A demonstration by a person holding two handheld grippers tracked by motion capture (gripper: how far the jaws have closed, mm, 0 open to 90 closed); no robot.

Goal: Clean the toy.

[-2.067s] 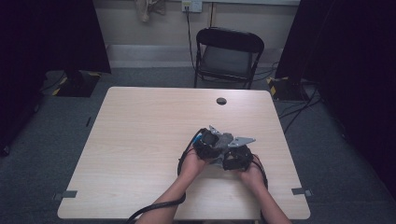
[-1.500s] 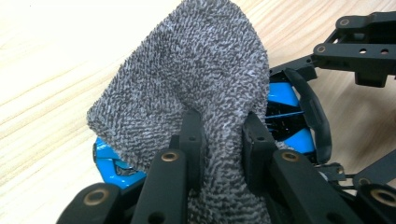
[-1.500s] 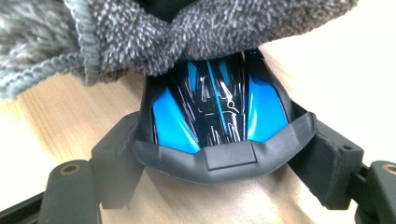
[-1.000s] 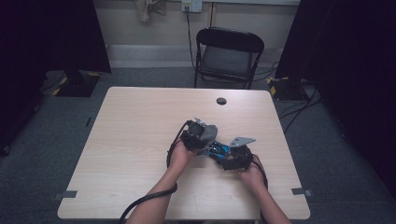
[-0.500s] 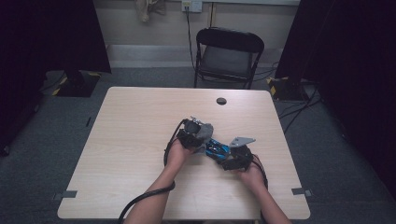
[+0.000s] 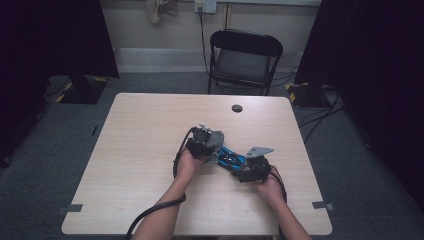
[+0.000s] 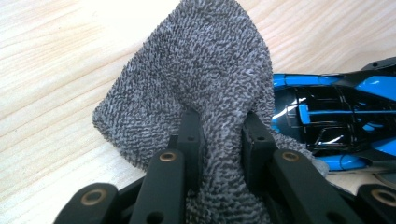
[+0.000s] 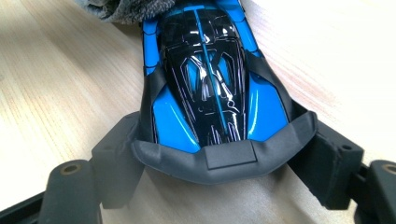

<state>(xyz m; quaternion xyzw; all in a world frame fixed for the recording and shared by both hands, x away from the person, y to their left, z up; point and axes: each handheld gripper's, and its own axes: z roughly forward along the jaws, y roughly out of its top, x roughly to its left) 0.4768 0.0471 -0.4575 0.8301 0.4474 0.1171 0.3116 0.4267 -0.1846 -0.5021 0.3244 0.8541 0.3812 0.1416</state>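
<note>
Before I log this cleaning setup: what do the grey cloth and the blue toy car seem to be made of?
The grey cloth looks like terry or microfibre fabric: looped, nubby pile that bunches softly between the jaws. The toy car appears to be glossy hard plastic, blue and black, with sharp highlights; its dark rear bumper looks matte, perhaps rubbery.

High view above the table's [image 6: 150, 150] near edge, facing forward and down, both gripper views close and low over its middle, sharing the blue toy car [image 7: 336, 121] and grey cloth [image 7: 205, 84].
</note>
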